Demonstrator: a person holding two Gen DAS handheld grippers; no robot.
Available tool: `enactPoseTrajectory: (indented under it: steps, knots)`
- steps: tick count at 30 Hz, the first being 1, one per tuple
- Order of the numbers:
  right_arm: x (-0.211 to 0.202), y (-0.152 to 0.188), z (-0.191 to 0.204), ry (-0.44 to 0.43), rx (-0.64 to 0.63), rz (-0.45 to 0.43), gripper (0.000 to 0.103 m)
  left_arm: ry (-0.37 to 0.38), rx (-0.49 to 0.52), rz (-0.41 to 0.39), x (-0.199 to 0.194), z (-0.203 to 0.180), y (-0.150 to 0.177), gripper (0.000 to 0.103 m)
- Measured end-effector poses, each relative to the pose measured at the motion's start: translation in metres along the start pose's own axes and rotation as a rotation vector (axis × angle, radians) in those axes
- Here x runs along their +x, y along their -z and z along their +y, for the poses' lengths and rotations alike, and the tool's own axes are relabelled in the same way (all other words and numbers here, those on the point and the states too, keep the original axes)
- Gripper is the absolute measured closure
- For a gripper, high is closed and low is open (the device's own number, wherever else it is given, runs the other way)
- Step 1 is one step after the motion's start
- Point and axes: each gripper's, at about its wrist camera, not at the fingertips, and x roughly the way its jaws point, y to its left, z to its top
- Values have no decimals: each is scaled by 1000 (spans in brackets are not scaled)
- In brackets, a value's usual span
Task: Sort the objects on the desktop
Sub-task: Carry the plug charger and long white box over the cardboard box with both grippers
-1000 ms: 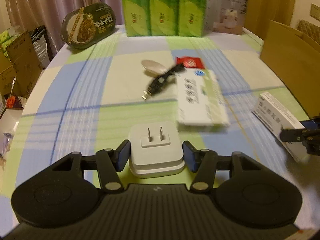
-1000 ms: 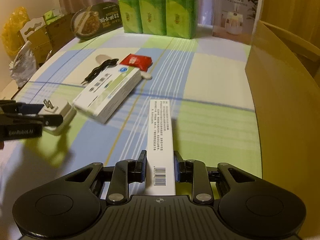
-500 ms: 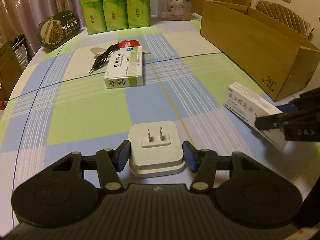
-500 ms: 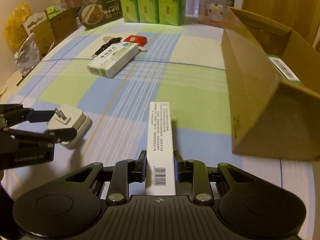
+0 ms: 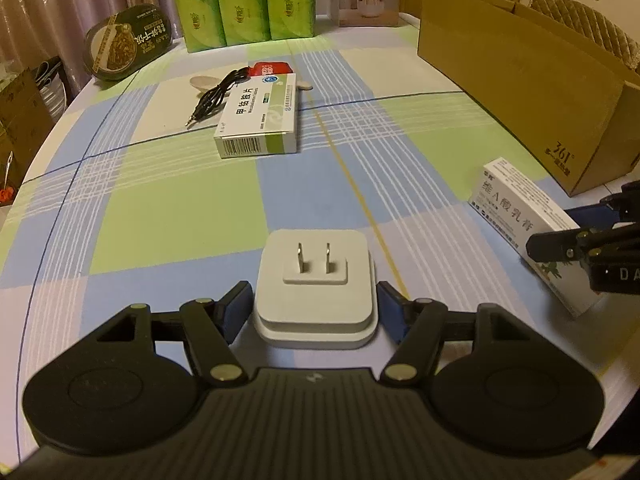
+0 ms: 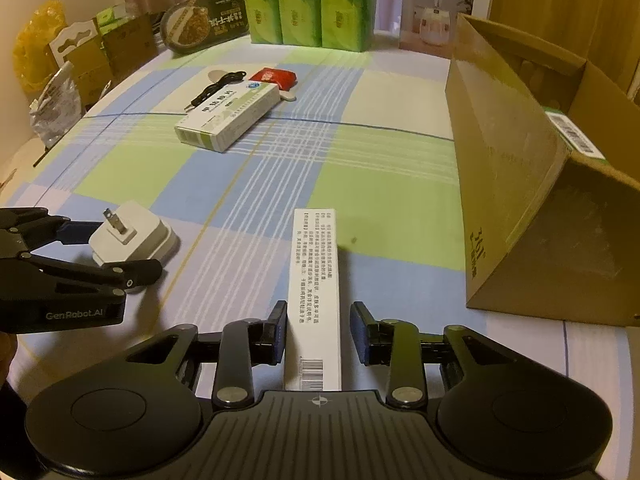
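Observation:
A white plug charger (image 5: 316, 280) rests on the checked tablecloth, prongs up, between the fingers of my left gripper (image 5: 314, 300). Its jaws are opening, and thin gaps show between both blue pads and the charger. A long white medicine box (image 6: 314, 280) lies flat on the cloth between the fingers of my right gripper (image 6: 319, 320). Those jaws are opening too and stand clear of both of its sides. In the right wrist view the left gripper (image 6: 126, 250) and the charger (image 6: 132, 236) sit at the left.
An open cardboard box (image 6: 500, 160) stands on the right, holding a carton. Mid-table lie a green-and-white medicine box (image 5: 260, 116), a black cable (image 5: 212, 100), a red packet (image 5: 272, 68) and a spoon (image 5: 202, 82). Green tissue packs (image 5: 244, 0) and a noodle bowl (image 5: 128, 42) stand at the back.
Both grippers drew back toward the near end of the table, carrying the charger and the long box. Their jaws then spread and let go of both.

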Motion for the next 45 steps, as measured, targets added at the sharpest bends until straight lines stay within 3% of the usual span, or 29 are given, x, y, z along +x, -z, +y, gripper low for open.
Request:
enactPoseTrajectory:
  steps: [7,9,12,28,45]
  knots:
    - [6,-1,0,-3,1,13,73,6,-1,-6,2,-1,-1,42]
    - [6,-1,0,-2,1,17,80,5,-1,-5,1,-1,-2,43]
    - [3,0,1,6,-1,11,80,1,13,-3,1,-3,-1,43]
    - [-40,-8,6,9,5,-82,80,25,9,-39,-38,-21,0,43]
    - [-84,-18,-9,24,47,-177,80,61,21,-95,-74,-46,-25,43]
